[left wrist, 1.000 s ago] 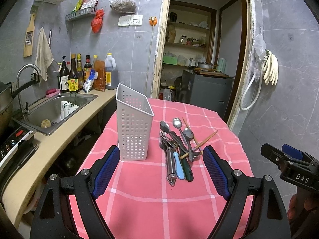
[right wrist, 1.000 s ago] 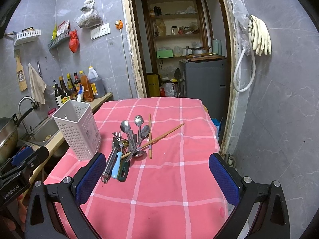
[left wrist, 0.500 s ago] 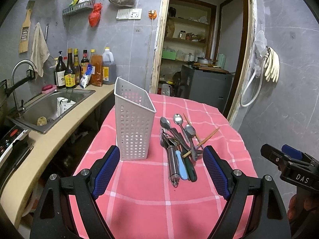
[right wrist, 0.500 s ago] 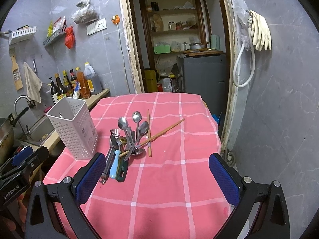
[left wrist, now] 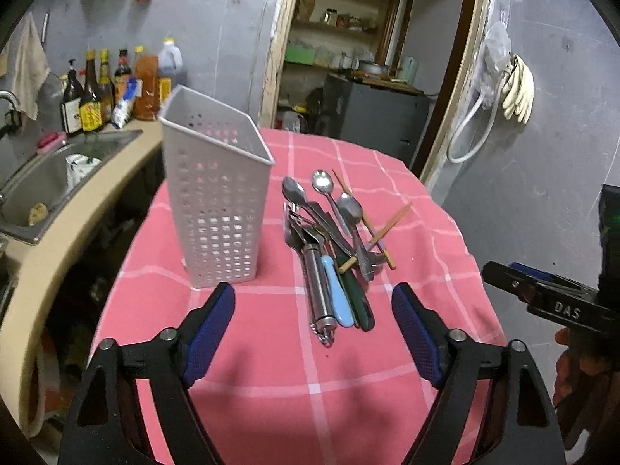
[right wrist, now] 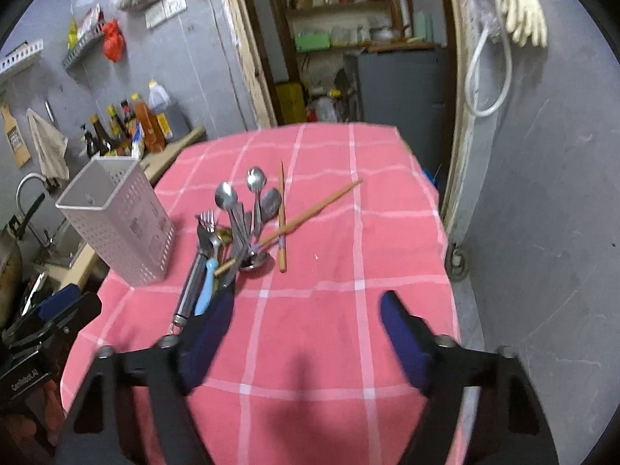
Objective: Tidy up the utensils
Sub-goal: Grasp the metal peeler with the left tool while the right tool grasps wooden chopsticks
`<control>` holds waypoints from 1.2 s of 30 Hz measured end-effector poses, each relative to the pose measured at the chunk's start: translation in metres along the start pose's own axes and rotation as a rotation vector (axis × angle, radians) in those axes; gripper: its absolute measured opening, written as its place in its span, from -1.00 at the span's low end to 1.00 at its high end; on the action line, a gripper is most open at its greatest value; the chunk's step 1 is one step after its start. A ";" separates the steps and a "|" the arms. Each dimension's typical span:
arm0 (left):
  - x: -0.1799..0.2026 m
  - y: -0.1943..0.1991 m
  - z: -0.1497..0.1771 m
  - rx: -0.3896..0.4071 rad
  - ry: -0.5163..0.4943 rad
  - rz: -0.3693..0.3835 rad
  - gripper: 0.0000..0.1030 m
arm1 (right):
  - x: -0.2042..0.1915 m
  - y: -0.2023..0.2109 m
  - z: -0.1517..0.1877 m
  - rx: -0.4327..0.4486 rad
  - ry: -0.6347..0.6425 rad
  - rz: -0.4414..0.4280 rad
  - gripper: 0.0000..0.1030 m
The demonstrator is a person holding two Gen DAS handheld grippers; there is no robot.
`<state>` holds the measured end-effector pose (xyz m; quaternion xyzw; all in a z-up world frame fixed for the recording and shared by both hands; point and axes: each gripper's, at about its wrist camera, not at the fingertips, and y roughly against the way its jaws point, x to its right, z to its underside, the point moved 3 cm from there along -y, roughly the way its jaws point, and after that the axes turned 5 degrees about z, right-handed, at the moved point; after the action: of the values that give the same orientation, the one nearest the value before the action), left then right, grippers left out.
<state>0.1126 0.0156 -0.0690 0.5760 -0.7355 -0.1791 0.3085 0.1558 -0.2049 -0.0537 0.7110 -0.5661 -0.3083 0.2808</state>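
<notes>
A white perforated utensil holder (left wrist: 219,201) stands upright and empty on the pink checked tablecloth (left wrist: 271,348); it also shows in the right wrist view (right wrist: 120,228). Beside it lies a pile of utensils (left wrist: 329,248): spoons, a fork, a steel-handled tool, a light blue handle, a dark green handle and wooden chopsticks (right wrist: 310,211). My left gripper (left wrist: 314,333) is open and empty, just short of the pile's handle ends. My right gripper (right wrist: 306,329) is open and empty above the cloth, in front of the pile (right wrist: 232,240).
A counter with a sink (left wrist: 46,182) and several bottles (left wrist: 116,85) runs along the left. A doorway (left wrist: 360,58) with shelves lies behind the table. Gloves and a hose (right wrist: 515,27) hang on the right wall. The table edge drops off at the right.
Both grippers have moved forward and down toward the utensil pile, which now looks larger and nearer. The right view is blurred by motion. Both stay open.
</notes>
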 end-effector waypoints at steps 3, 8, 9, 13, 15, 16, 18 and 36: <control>0.002 -0.018 -0.002 -0.036 0.010 0.000 0.14 | 0.004 -0.016 -0.012 -0.033 0.030 -0.039 0.17; 0.007 -0.043 -0.012 -0.069 0.040 -0.044 -0.11 | 0.012 -0.048 -0.036 -0.105 0.063 -0.113 -0.02; 0.008 -0.048 -0.014 -0.073 0.045 -0.052 -0.16 | 0.013 -0.056 -0.041 -0.125 0.067 -0.133 -0.03; 0.007 -0.074 -0.019 -0.118 0.052 -0.118 -0.41 | 0.017 -0.088 -0.054 -0.225 0.056 -0.174 -0.04; 0.004 -0.083 -0.020 -0.142 0.061 -0.137 -0.46 | 0.018 -0.107 -0.060 -0.283 0.038 -0.196 -0.04; 0.004 -0.088 -0.021 -0.154 0.064 -0.149 -0.48 | 0.018 -0.113 -0.062 -0.302 0.031 -0.200 -0.04; 0.001 -0.097 -0.022 -0.173 0.072 -0.168 -0.53 | 0.017 -0.132 -0.068 -0.353 0.009 -0.210 -0.04; -0.026 -0.126 -0.023 -0.270 0.212 -0.188 -0.77 | -0.030 -0.205 -0.107 -0.494 0.209 -0.245 -0.47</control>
<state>0.2242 0.0087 -0.1365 0.6109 -0.6112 -0.2427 0.4408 0.3610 -0.1291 -0.1339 0.7122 -0.3517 -0.3934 0.4630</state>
